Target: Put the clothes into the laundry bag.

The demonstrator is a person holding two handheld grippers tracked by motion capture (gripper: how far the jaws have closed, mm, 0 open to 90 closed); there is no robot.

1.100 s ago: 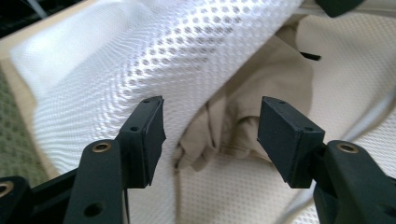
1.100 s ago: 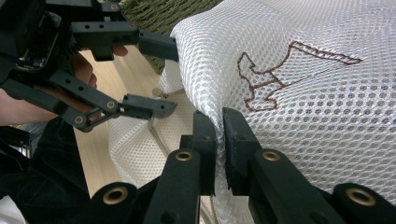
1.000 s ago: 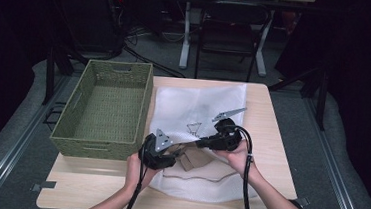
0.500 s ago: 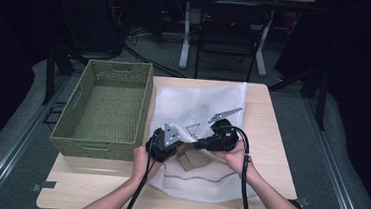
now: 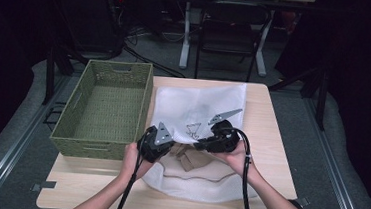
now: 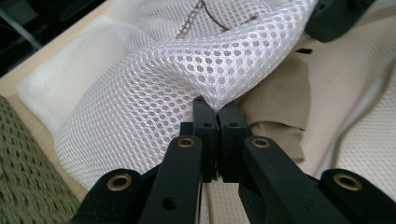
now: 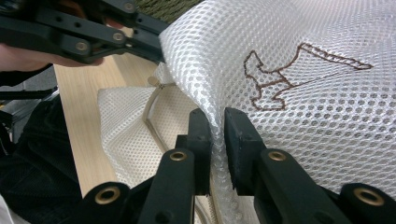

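A: What does the high view show?

B: A white mesh laundry bag [image 5: 198,105] lying on the light wooden table [image 5: 271,141], just beside a green woven basket [image 5: 104,109]. Both hands work at the bag's near opening, where a beige folded garment [image 5: 194,161] lies partly inside.

A: And the two tools?

B: The left gripper [image 6: 217,112] has just been closing; its jaws now stand pressed together on a fold of the bag's upper mesh layer. The right gripper [image 7: 215,122] pinches the same layer, its jaws narrow with mesh between them, near the brown stitched figure [image 7: 299,74].

A: What could fail from here?

B: Each grip holds only a thin edge of slippery netting. If the hands pull apart or lift unevenly, the mesh may slide out of one pair of jaws and the mouth would likely fall shut over the garment. A jaw may also have caught both layers; the opening would then probably stay closed.
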